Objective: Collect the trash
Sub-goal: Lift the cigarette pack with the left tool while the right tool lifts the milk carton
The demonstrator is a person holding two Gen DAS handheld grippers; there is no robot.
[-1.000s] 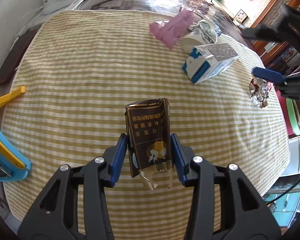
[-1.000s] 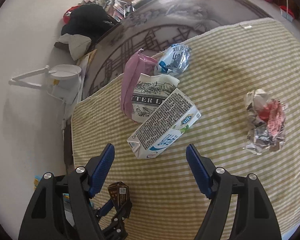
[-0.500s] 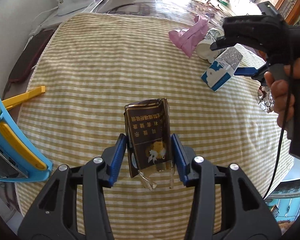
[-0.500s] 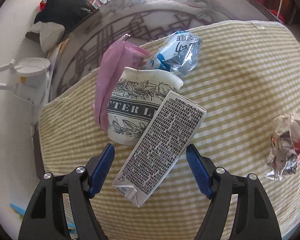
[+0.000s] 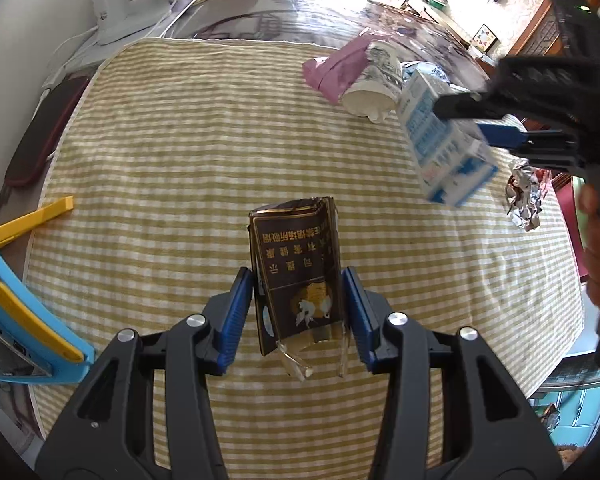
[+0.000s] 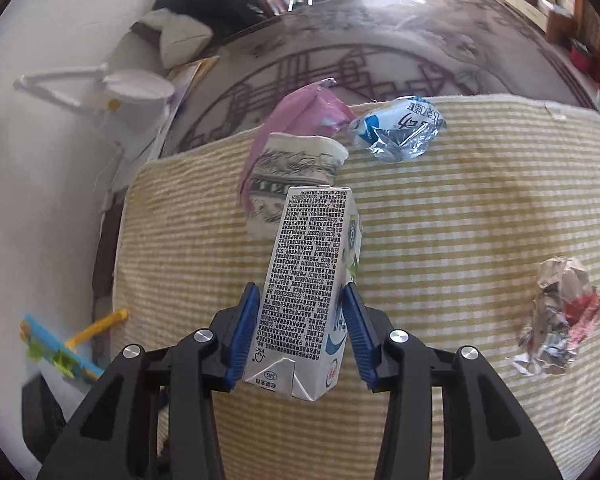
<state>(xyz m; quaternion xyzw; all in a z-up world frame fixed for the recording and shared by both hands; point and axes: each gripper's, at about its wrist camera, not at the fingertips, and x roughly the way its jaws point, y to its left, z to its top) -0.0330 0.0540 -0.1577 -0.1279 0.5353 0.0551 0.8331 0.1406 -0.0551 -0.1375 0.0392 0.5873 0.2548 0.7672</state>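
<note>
Blue pads of the right gripper point(image 6: 299, 330) have just closed on the milk carton point(image 6: 310, 292), apparently lifted off the cloth point(image 6: 460, 208). Left gripper point(image 5: 298, 312) still clamps the cigarette pack point(image 5: 298, 272). Beyond: cup point(image 6: 296, 172), foil ball point(image 6: 556, 316).

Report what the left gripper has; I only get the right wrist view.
Observer: The left gripper is shut on a dark brown cigarette pack.
Operator: Describe the pack's condition.
Observer: Its far end is crumpled open, and clear wrapper film hangs from the near end.
Operator: Check my milk carton from that side.
Observer: In the right gripper, the milk carton hangs tilted, apparently clear of the striped cloth.
</note>
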